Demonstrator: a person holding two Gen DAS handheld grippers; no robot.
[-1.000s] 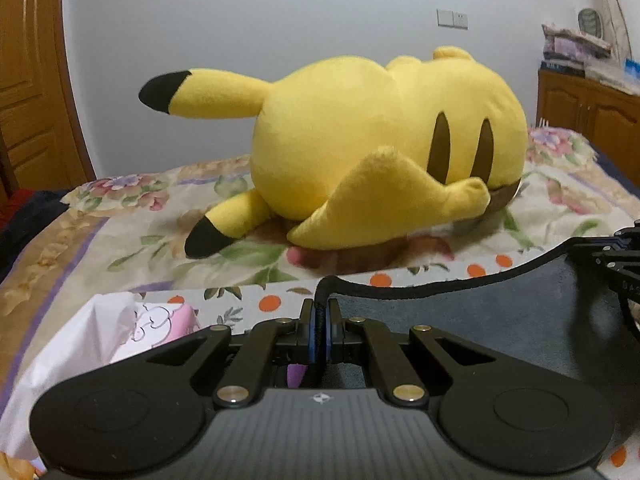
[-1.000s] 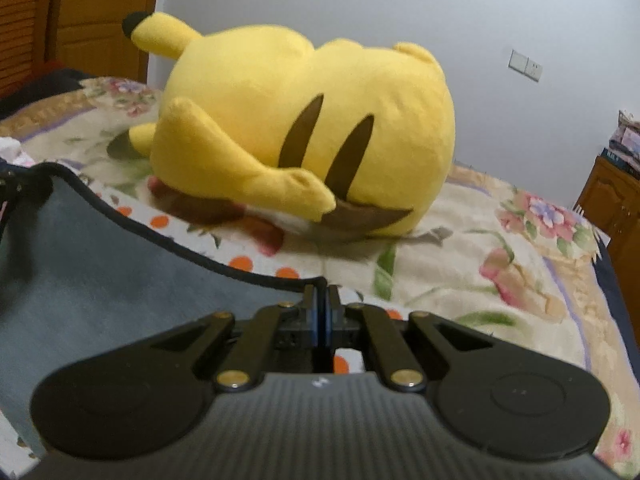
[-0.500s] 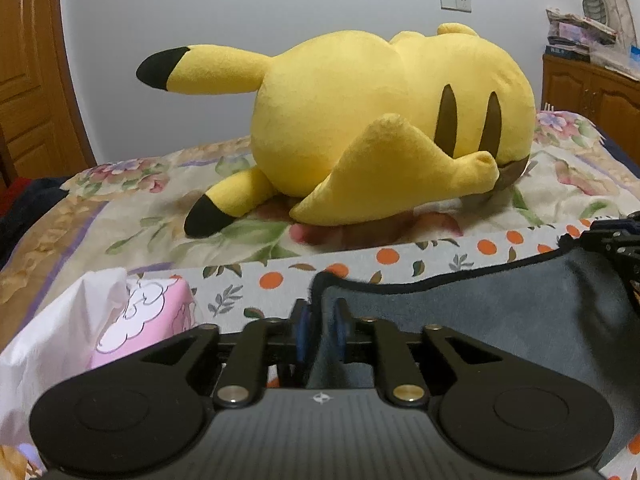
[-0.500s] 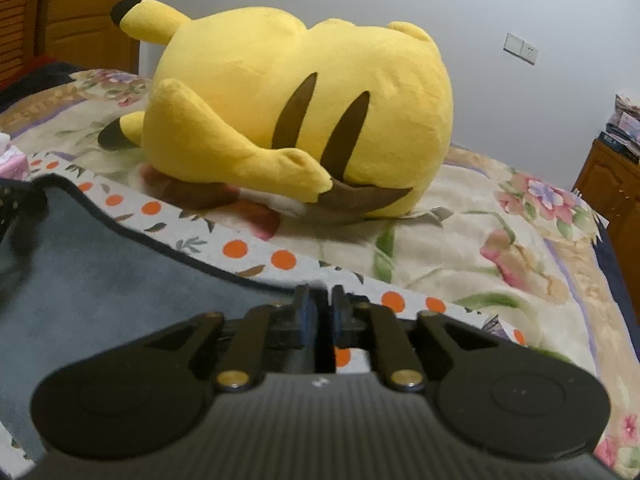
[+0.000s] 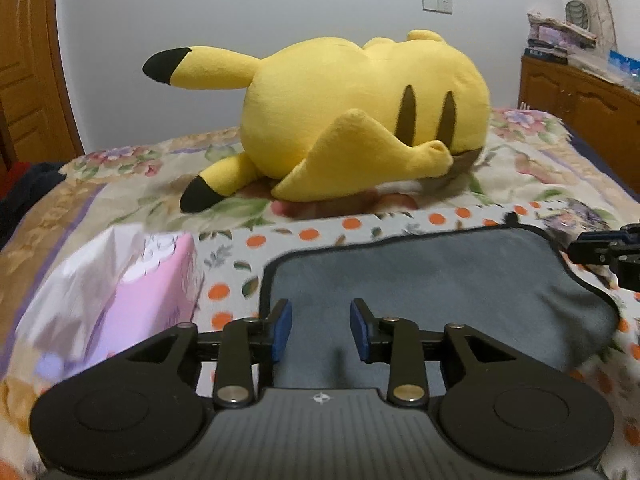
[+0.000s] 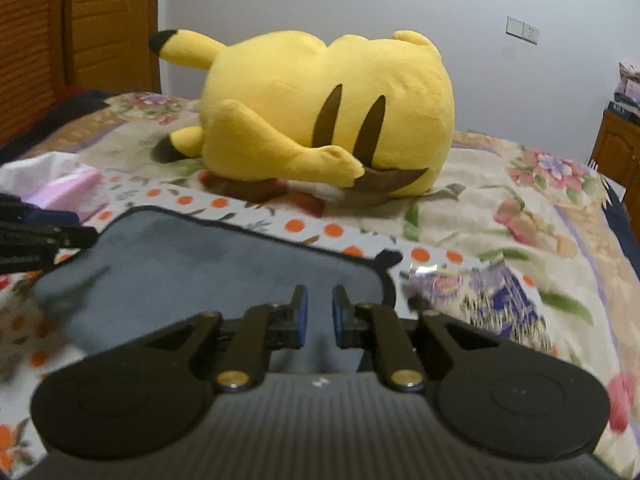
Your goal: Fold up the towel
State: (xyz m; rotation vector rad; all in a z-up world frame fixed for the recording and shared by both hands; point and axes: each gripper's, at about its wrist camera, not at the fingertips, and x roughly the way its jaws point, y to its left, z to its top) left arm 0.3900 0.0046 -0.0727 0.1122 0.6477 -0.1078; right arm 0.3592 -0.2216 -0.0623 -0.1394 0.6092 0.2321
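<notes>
A grey towel (image 5: 432, 276) with a dark hem lies flat on the flowered bedspread; it also shows in the right wrist view (image 6: 208, 268). My left gripper (image 5: 319, 328) is open over the towel's near left part, its blue pads apart and holding nothing. My right gripper (image 6: 319, 314) is open over the towel's near right part, also empty. The right gripper's tip (image 5: 604, 248) shows at the towel's right edge in the left wrist view, and the left gripper's tip (image 6: 44, 236) shows at the towel's left edge in the right wrist view.
A big yellow plush toy (image 5: 360, 120) lies on the bed just beyond the towel. A pink tissue pack with white tissue (image 5: 132, 280) sits left of the towel. A wooden cabinet (image 5: 580, 108) stands at the right, a wooden door (image 6: 112, 24) at the left.
Both grippers were shut on the towel's far corners and held them up. They lowered, opened and let go; the towel now lies flat and both grippers have drawn back.
</notes>
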